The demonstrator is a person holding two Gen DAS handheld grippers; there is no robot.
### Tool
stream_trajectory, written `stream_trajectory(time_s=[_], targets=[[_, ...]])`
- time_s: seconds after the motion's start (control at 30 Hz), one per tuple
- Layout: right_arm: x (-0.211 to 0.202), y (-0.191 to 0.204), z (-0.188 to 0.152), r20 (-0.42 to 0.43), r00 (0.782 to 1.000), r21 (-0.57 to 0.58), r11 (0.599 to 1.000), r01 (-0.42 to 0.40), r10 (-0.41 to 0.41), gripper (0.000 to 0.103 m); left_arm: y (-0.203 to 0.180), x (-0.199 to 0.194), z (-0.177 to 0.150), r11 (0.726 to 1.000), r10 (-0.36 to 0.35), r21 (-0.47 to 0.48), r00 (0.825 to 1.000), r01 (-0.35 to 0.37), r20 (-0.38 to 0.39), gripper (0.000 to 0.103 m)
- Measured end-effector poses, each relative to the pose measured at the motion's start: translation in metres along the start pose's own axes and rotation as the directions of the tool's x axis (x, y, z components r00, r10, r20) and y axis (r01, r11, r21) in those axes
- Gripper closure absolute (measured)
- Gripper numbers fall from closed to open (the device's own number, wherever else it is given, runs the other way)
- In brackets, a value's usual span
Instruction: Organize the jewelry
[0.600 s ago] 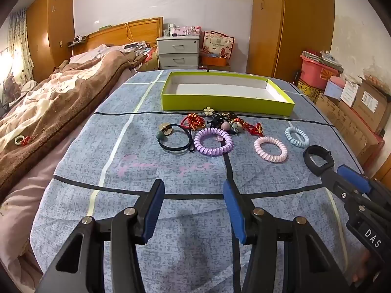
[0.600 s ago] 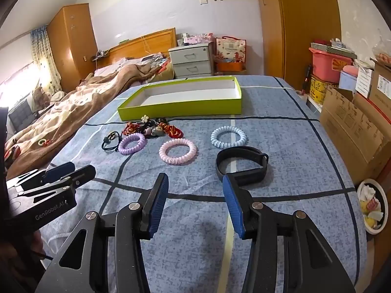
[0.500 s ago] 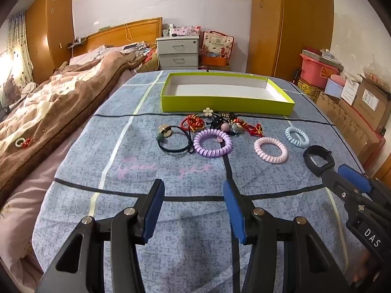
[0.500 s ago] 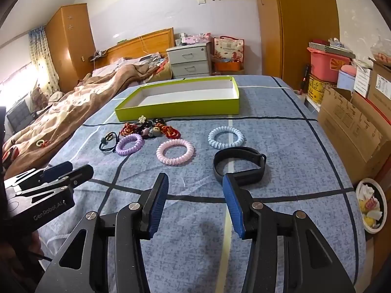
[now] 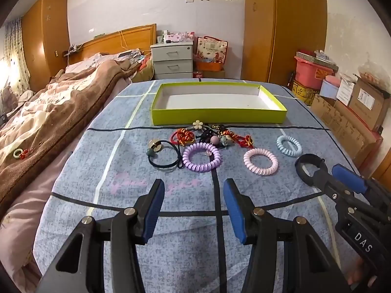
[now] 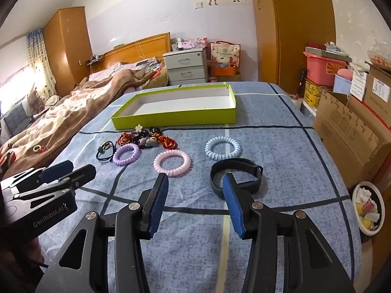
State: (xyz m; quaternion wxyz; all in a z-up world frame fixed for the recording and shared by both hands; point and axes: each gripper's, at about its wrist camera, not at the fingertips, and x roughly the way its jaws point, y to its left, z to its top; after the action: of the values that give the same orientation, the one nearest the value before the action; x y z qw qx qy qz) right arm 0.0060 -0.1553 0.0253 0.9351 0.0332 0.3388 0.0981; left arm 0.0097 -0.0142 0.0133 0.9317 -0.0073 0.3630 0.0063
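Moved: both hand-held grippers have crept toward the jewelry; nothing lifted.
Left hand-held gripper (image 5: pixel 193 195): released, empty.
Right hand-held gripper (image 6: pixel 195 190): released, empty, near the black wristband (image 6: pixel 235 174).
Wristband: on the bed (image 6: pixel 281 146); probably light, springy; pinch its strap.
Tray (image 6: pixel 176 118): empty.

We read "DAS" in white letters on black body of right tool (image 5: pixel 327 173), seen at lower right of left wrist view. We read "GenRobot.AI" in pale letters on black body of left tool (image 6: pixel 67 171), lower left of right wrist view. Labels on cardboard boxes (image 6: pixel 381 89) and print on gift bag (image 5: pixel 212 48): too small, illegible to us.
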Motion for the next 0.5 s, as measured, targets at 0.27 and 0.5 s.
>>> stream_trajectory(time_s=[0.27,0.5], targets=[[-0.001,0.0011,-0.0003,0.002,1.0,0.003,1.0,-0.002,0.002,0.056,0.0027,-0.0024,-0.003,1.0,0.005,-0.017,1.0,-0.005,0.001,0.051],[-0.0027,0.0013,0.0004,0.002,1.0,0.004,1.0,0.003,-0.003,0.056,0.0059,-0.0042,-0.0035,1.0,0.006,-0.027,1.0,-0.006,0.004,0.051]])
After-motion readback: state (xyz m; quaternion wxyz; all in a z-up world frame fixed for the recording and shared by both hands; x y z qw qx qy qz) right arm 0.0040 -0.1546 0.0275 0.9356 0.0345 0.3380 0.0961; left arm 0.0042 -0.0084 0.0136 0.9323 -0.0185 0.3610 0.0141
